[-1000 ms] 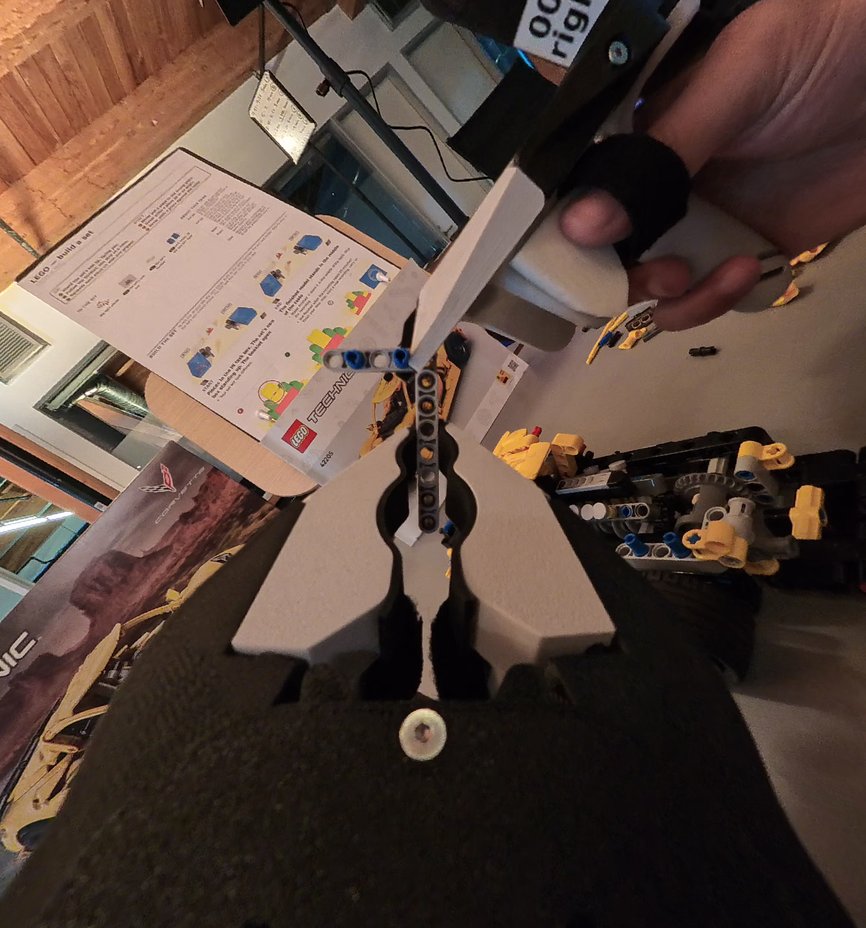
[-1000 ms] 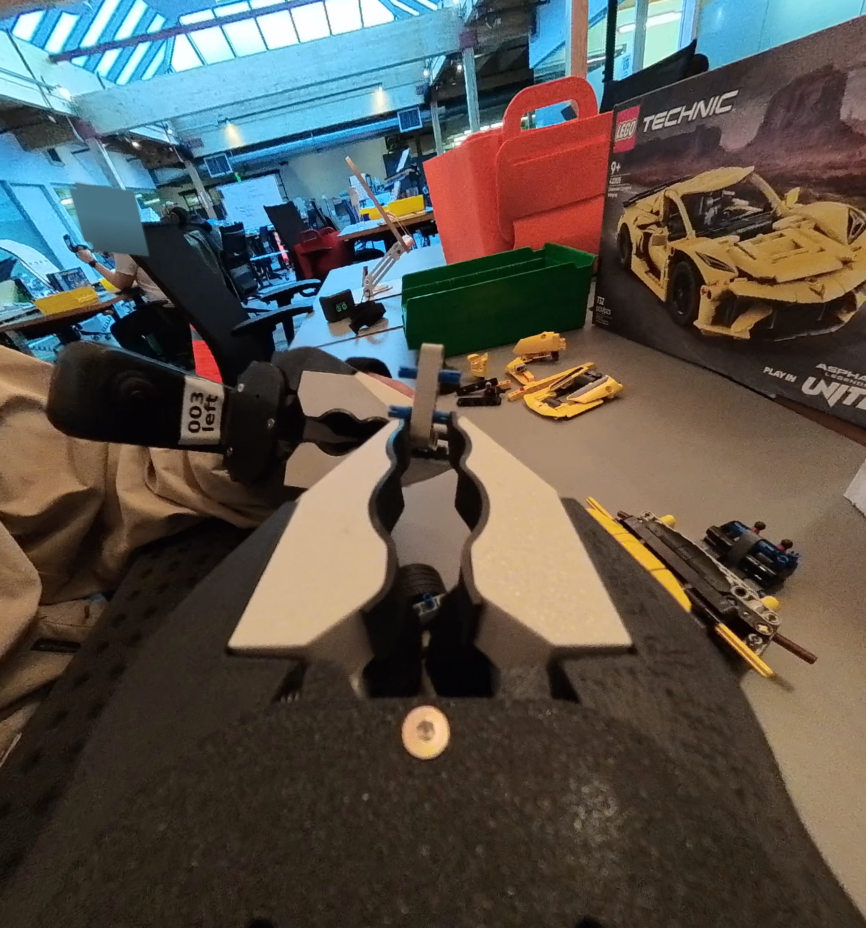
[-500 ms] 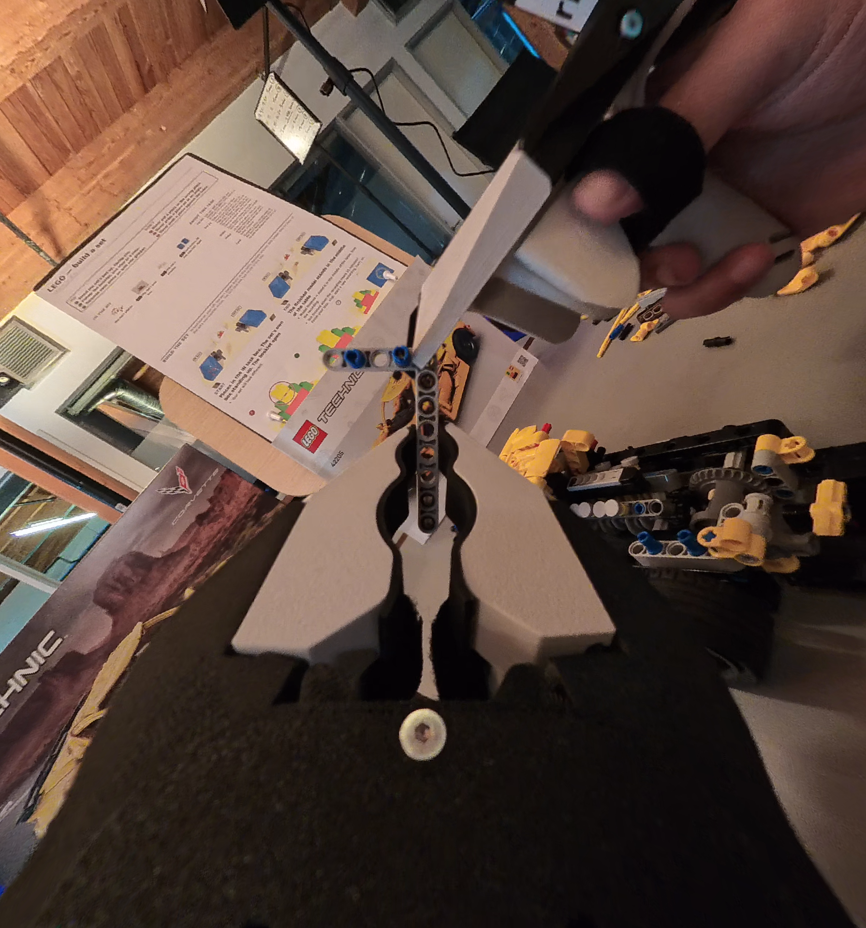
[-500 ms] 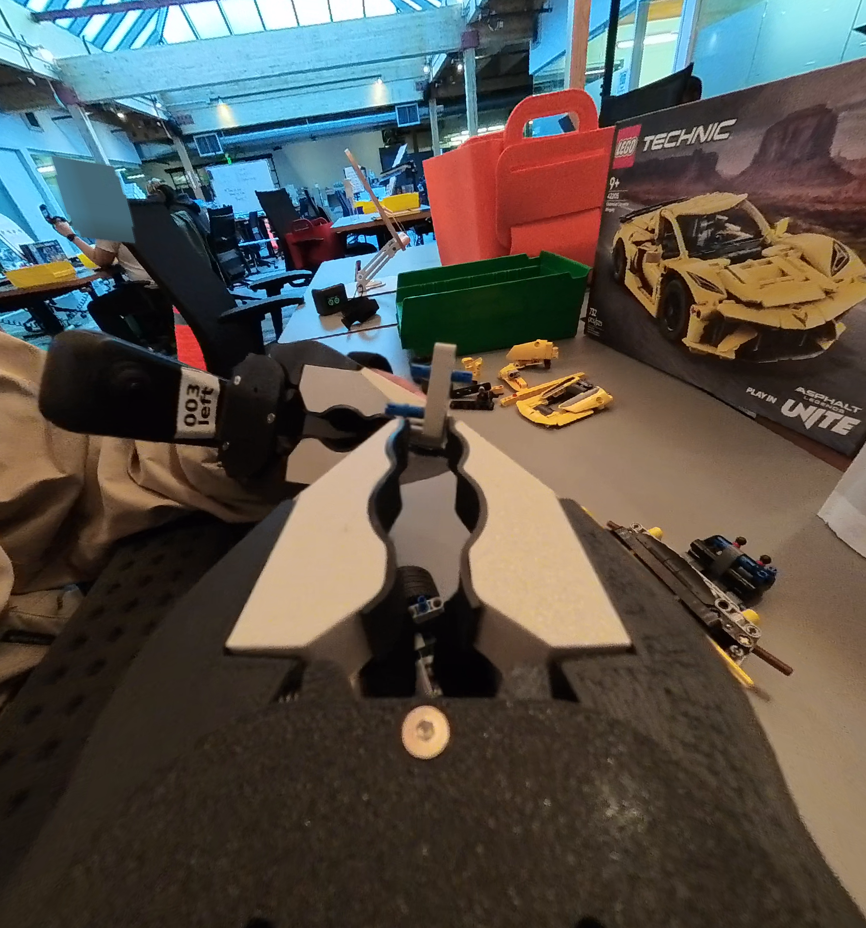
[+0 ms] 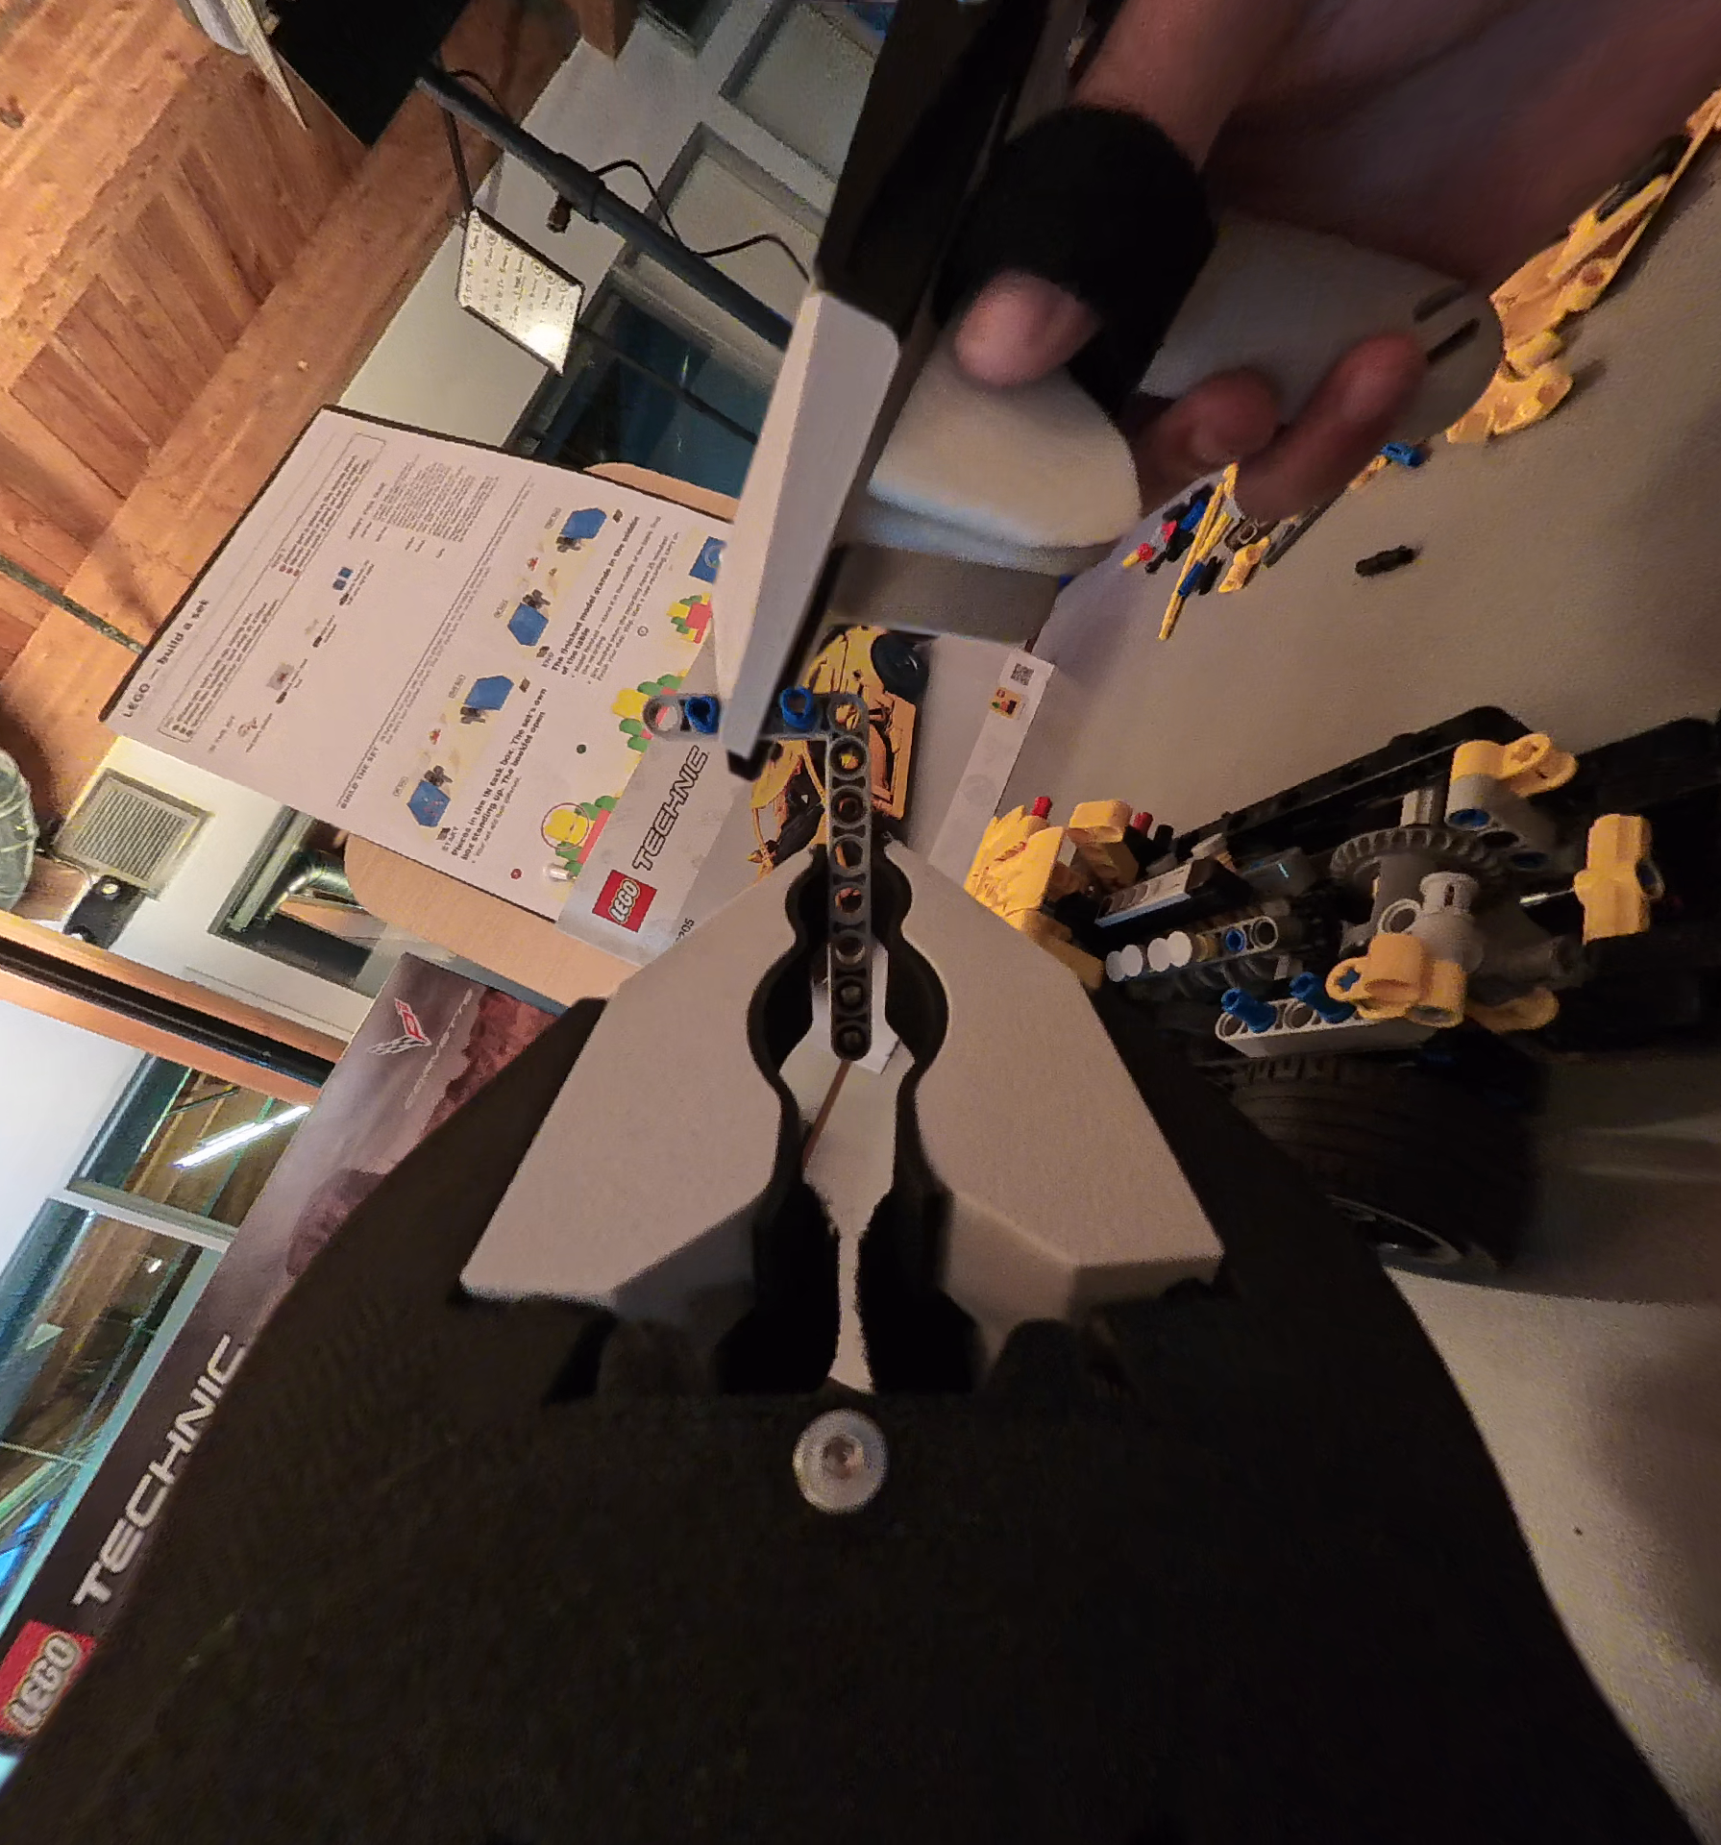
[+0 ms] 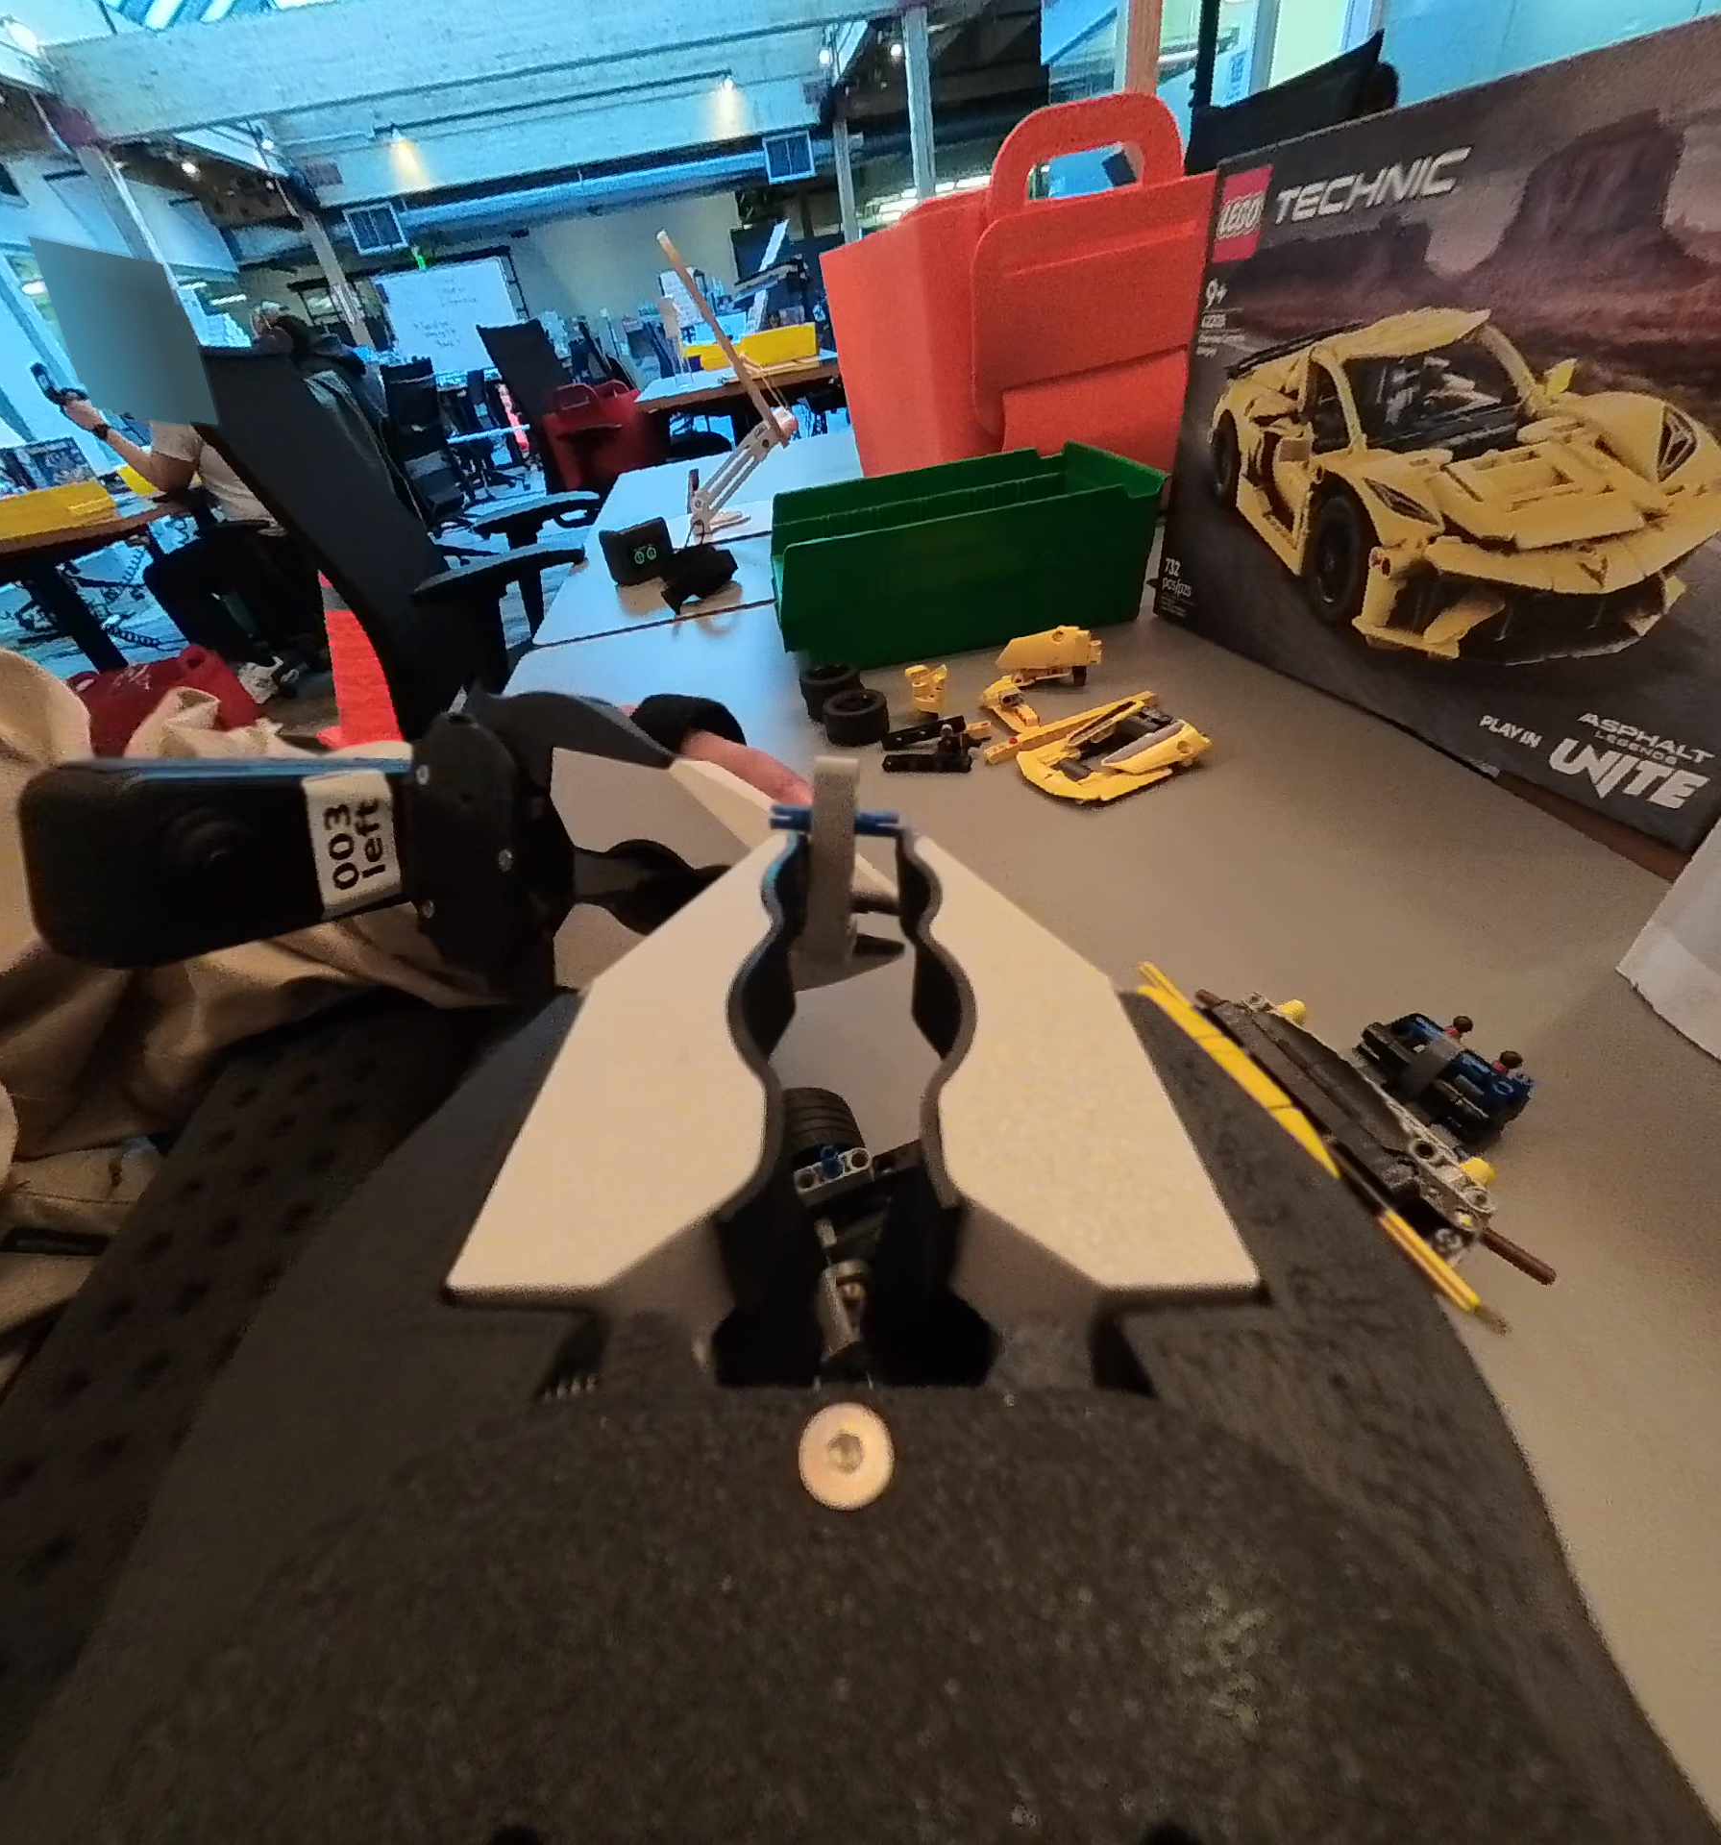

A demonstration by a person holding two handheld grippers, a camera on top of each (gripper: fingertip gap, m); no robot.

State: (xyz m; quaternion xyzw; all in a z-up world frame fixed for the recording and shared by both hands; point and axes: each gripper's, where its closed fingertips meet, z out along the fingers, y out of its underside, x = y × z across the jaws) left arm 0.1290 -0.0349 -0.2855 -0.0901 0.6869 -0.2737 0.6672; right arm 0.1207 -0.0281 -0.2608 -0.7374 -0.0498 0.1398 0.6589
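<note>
Grey table (image 6: pixel 1335 899) carried the whole scatter. Big printed set box (image 6: pixel 1495 419) with a yellow car picture stood upright along the far right edge; an orange carry case (image 6: pixel 1016 329) stood behind a green bin (image 6: pixel 956 569), the bin just left of the box. Half-built black and yellow chassis (image 5: pixel 1415 938) lay on the table below the grippers. An open instruction sheet (image 5: pixel 417 639) leaned behind. Loose yellow panels (image 6: pixel 1106 749) and two small black tyres (image 6: pixel 841 699) sat in front of the bin; a narrow black and yellow sub-assembly (image 6: pixel 1335 1128) lay to the right.

Left gripper (image 5: pixel 851 879) was clamped on the long arm of a dark grey L-shaped beam (image 5: pixel 848 899), held off the table, tips together on it. The beam's short arm carried blue pins (image 5: pixel 701 711).

Right gripper (image 6: pixel 841 849), in a hand (image 5: pixel 1335 200) wearing a black finger wrap, had its tips a little apart, straddling that short arm; one blue pin end showed on each side. Whether the pads pressed the pins, could not tell.
</note>
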